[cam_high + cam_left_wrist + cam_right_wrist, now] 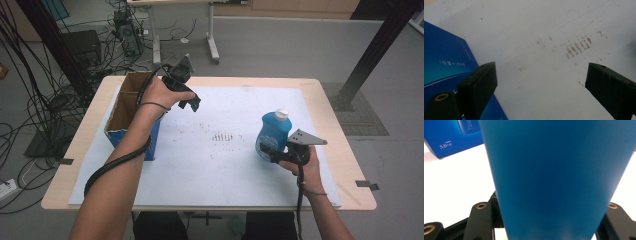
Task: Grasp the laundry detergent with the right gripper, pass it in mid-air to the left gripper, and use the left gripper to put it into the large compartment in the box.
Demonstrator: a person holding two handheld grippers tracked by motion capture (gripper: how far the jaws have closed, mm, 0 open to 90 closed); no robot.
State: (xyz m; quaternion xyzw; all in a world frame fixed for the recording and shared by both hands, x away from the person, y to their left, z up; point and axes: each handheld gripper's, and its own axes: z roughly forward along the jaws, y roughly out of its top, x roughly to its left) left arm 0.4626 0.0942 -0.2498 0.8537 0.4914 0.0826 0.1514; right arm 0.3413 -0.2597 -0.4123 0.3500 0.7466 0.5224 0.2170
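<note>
Clamping my right gripper [274,153] on the blue bottle [273,134] at the tabletop's [327,107] right, w/ left gripper [189,102] released & empty beside the open cardboard box [131,112], prob the bottle's destination.

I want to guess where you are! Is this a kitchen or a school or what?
Probably a lab or workshop, not a kitchen. Behind the wooden table a computer tower stands on the grey floor among loose black cables, beside black metal frame posts.

Open blue cardboard box [131,120] at the bench's left edge, white sheet [220,160] with brownish scuff marks [222,136], wooden bench [330,107], cables on the floor [30,100]
</note>
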